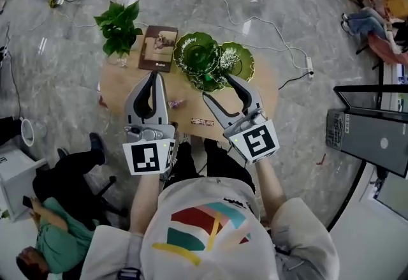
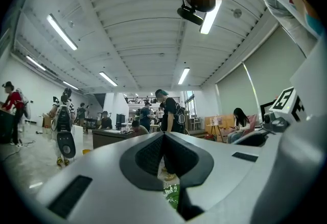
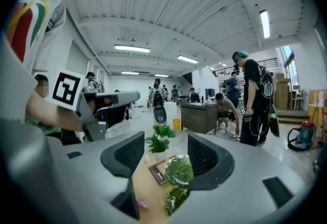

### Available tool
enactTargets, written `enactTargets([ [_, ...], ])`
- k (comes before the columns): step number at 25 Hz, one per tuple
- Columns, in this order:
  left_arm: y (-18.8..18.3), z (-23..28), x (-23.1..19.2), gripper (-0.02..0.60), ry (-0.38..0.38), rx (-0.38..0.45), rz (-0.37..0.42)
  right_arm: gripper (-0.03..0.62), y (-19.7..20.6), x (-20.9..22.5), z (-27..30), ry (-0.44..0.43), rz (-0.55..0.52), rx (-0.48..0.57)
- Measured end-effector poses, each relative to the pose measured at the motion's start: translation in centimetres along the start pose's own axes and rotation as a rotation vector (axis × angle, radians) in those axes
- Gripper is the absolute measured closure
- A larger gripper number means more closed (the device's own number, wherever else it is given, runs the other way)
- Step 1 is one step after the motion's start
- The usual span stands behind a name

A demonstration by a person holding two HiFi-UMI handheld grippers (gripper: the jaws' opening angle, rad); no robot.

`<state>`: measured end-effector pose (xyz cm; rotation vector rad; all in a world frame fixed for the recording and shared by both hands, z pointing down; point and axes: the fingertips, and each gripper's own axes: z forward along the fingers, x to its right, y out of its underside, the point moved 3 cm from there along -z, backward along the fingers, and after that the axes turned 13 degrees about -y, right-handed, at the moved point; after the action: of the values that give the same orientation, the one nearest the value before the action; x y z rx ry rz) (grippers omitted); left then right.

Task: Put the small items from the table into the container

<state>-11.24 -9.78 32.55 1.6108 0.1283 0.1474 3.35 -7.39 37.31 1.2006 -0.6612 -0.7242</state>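
The left gripper (image 1: 154, 74) is held over the round table (image 1: 115, 90) with its jaws pressed together, and nothing is pinched between them, as is shown in the left gripper view. The right gripper (image 1: 217, 86) is held beside it with its jaws spread wide and nothing between the pads. Through that gap, in the right gripper view, a large green dish (image 3: 179, 169), a book (image 3: 156, 173) and a potted plant (image 3: 159, 139) are seen ahead. 2 small items are seen lying on the table. A pink-wrapped sweet (image 1: 176, 104) is found between the 2 grippers, just beside the left gripper's jaws. A striped wrapper (image 1: 203, 122) is found nearer the person, just beside the right gripper's left jaw. The large green dish is placed just beyond the right gripper's tips, and a smaller green dish (image 1: 237, 60) is placed just beside it, at the tip of the right gripper's right jaw.
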Motion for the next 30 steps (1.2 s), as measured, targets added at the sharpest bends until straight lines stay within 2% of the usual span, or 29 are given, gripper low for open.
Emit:
enactTargets([
  [2,1.7,0.0,-0.4,0.574,0.000,-0.020,0.009,0.338,3.2,-0.6,1.4,-0.055,0.002,-0.076],
  [5,4.9,-0.5,-1.0,0.574,-0.017,-0.059,0.024,0.338,9.0,-2.0,3.2,-0.148,0.078,-0.172],
  [7,7.8,-0.7,-1.8,0.574,-0.037,-0.089,0.027,0.338,13.7,-3.1,4.7,-0.195,0.090,-0.248],
  [11,13.3,-1.4,-3.5,0.574,-0.079,-0.130,0.021,0.338,22.8,-5.9,9.1,-0.325,-0.009,-0.399],
  [14,16.6,-2.2,-5.0,0.574,-0.104,-0.132,0.036,0.338,29.1,-7.8,13.5,-0.419,0.013,-0.438],
  [18,21.3,-3.2,-6.3,0.574,-0.129,-0.174,0.028,0.338,36.3,-8.9,18.4,-0.518,-0.134,-0.566],
  [20,22.9,-3.8,-6.4,0.574,-0.128,-0.190,0.028,0.338,38.4,-9.1,19.9,-0.539,-0.176,-0.602],
  [22,23.9,-4.3,-6.6,0.574,-0.122,-0.198,0.036,0.338,40.1,-9.1,21.0,-0.544,-0.173,-0.628],
  [26,24.2,-5.0,-7.0,0.574,-0.130,-0.199,0.037,0.348,43.4,-9.2,21.3,-0.540,-0.193,-0.727],
  [27,23.9,-5.2,-7.1,0.574,-0.129,-0.196,0.037,0.378,43.7,-9.2,21.0,-0.532,-0.192,-0.750],
  [30,22.9,-5.4,-7.3,0.574,-0.109,-0.188,0.049,0.395,42.3,-9.4,20.1,-0.500,-0.168,-0.745],
])
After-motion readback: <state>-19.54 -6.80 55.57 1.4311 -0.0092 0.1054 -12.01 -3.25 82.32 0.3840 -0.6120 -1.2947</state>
